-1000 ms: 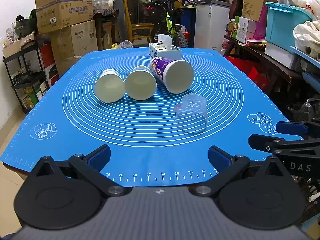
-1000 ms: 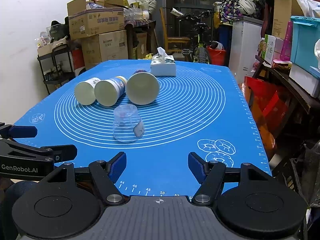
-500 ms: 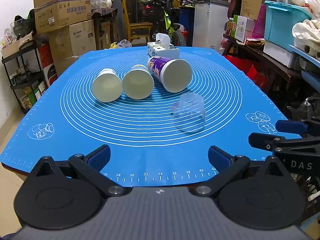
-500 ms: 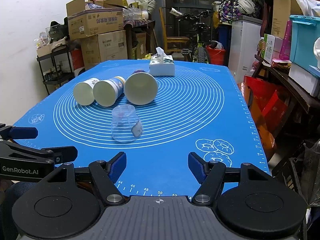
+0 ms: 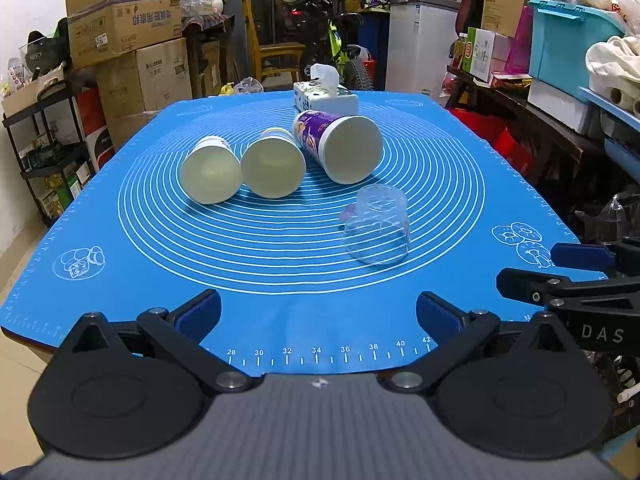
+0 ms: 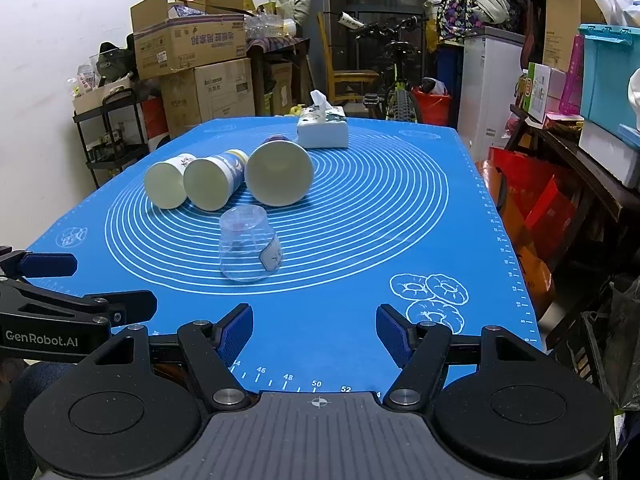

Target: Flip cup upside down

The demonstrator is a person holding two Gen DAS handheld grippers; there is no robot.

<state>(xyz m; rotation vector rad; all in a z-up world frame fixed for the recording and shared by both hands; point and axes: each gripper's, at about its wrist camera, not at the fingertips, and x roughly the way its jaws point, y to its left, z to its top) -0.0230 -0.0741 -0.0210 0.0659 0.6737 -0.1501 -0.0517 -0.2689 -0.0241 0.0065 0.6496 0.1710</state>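
Note:
A clear plastic cup (image 5: 377, 225) stands upside down, mouth down, on the blue mat (image 5: 280, 272); it also shows in the right wrist view (image 6: 249, 249) with a small label on its side. Three paper cups lie on their sides behind it: two small ones (image 5: 211, 175) (image 5: 273, 168) and a larger purple one (image 5: 340, 147). My left gripper (image 5: 318, 312) is open and empty at the mat's near edge, well short of the clear cup. My right gripper (image 6: 314, 328) is open and empty, near the front edge to the right.
A tissue box (image 5: 325, 95) stands at the mat's far end. Cardboard boxes (image 5: 124, 24) and a black shelf (image 5: 40, 152) are on the left. A fridge (image 5: 416, 40), storage bins (image 5: 568, 40) and a cluttered bench line the right.
Both grippers have shifted very slightly; the cups look a little nearer and lower in view. The cups have not moved and both grippers stay open.

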